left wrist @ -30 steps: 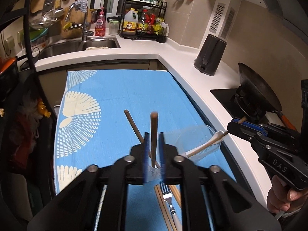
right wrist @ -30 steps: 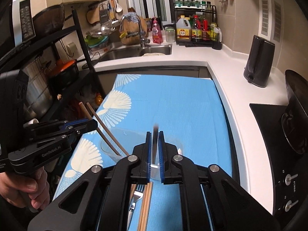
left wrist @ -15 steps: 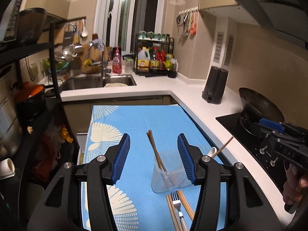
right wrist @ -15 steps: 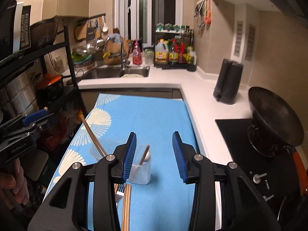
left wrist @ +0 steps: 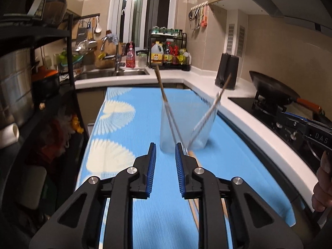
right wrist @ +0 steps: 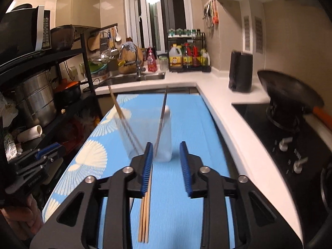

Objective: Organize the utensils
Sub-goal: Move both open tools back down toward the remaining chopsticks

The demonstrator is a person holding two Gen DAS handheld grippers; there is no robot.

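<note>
Chopsticks [left wrist: 164, 95], slim wood, lean in clear cup [left wrist: 184, 132] on your blue cloth [left wrist: 128, 108] | left claw [left wrist: 165, 161], right claw [right wrist: 167, 159] closing, empty | right view alone shows loose pair [right wrist: 145, 213] flat.

Left gripper [left wrist: 165, 152] and right gripper [right wrist: 166, 152] closing (seemingly empty).

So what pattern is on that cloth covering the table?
The tablecloth is bright blue with white fan-shaped, shell-like prints along its left side, clearest in the right wrist view.

Clear plastic cup [left wrist: 184, 128], wooden chopsticks [right wrist: 144, 213], matt blue cloth [left wrist: 132, 112].
</note>
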